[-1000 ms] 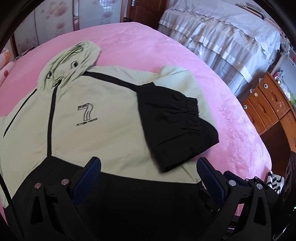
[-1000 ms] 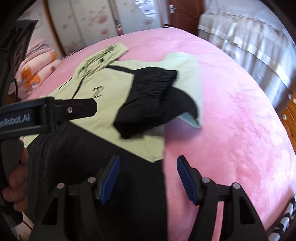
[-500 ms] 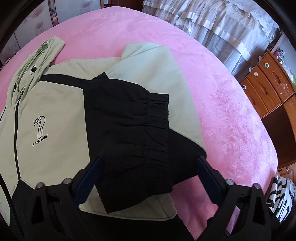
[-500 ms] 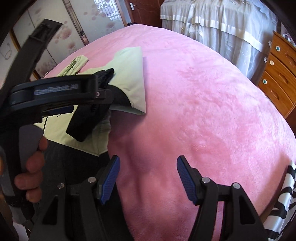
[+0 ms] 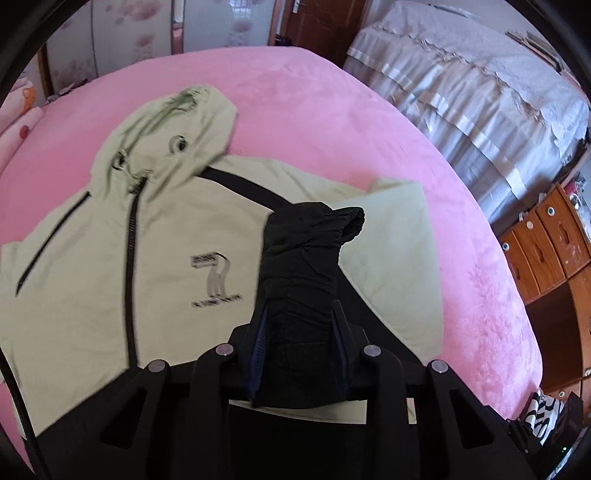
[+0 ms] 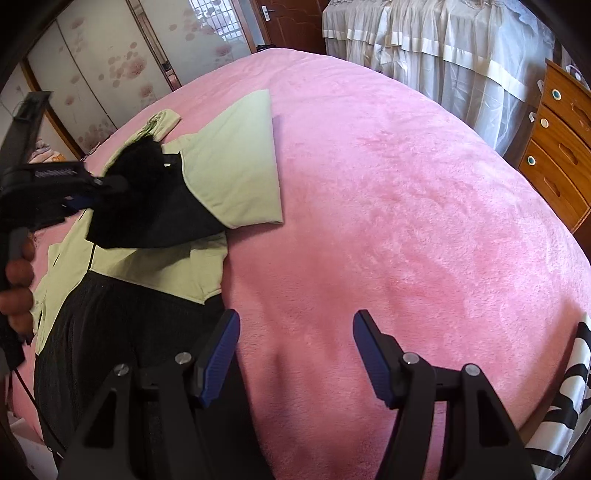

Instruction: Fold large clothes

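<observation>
Currently my left gripper has the black sleeve bunched between its jaws, which are closing on it; the pads press the fabric on both sides, and the elastic cuff end sticks up past the tips. The jacket lies flat on the pink bed, zip up, hood toward the far end, black hem nearest me. Its green shoulder panel is folded over to the side of the sleeve.

My right gripper hangs over bare pink blanket just beside the jacket's black hem, jaws well apart, nothing between them. From that camera my left gripper and the hand holding it block part of the jacket's chest.

Around: a wooden drawer chest past the bed edge on one side, a second bed with a white lace cover, floral sliding doors, a brown door, zebra-print fabric at the near corner.
</observation>
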Demonstrator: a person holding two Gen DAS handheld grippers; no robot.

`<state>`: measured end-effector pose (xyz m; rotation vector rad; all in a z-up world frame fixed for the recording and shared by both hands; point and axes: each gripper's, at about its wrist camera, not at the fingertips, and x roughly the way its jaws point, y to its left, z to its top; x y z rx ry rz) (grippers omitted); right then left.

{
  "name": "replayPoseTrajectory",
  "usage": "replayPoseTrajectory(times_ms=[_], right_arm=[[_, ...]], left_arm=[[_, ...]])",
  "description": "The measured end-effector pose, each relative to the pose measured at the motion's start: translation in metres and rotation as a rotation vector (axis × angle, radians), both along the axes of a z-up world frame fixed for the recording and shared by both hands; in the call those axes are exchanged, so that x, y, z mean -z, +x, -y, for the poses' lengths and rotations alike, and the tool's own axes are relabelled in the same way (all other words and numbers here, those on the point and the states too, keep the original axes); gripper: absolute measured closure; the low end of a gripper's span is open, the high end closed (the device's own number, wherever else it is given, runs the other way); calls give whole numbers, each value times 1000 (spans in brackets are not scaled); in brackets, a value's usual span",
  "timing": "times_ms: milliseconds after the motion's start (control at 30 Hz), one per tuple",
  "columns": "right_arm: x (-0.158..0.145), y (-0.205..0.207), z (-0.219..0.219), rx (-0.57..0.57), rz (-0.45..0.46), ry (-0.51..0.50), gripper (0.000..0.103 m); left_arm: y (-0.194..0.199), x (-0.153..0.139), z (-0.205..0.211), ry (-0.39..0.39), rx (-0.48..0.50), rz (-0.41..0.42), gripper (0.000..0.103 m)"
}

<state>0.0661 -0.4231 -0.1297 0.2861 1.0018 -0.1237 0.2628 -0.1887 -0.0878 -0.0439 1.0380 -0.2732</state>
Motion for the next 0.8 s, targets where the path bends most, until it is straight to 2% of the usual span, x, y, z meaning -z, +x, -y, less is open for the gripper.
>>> replayPoseTrajectory(times_ms=[100,167,200,233,300,367,467,567,667,700,733,767,800], right_arm=[[1,3,-8,-22,1,-13,39],[2,6,-14,-37,-3,-13,39],[3,7,-17,-43,-7,-11,39],[3,9,-19,-47,-10,-9,39],[3,12,-24,-56,-13,-9,39],[3,14,-31,-66,-15,-20,39],[3,16,-37,-77,-20,-41,39],[6,20,-41,-80,-31,-51,39],[9,23,-46,-79,-46,-57,39],[11,24,-48,-79,-51,-58,39],[12,26,-50,-81,-55,-60,39],[12,29,-51,-84,-56,-62,39],[11,32,-52,-85,-56,-68,39]], left_arm=[[12,-2,-48,7,-46,-4,71],[16,10,-81,-12,-86,-38,66],[20,18,-94,-23,-97,-61,61],[23,28,-105,-34,-106,-91,49],[27,45,-124,-51,-145,-128,36],[31,61,-141,-83,-172,-158,36],[34,79,-159,-179,-210,-200,36],[35,88,-168,-270,-237,-214,36],[42,99,-171,-319,-254,-235,36],[45,102,-170,-314,-262,-238,48],[45,102,-167,-270,-276,-224,79],[51,103,-164,-237,-278,-222,90],[53,103,-161,-224,-272,-240,92]])
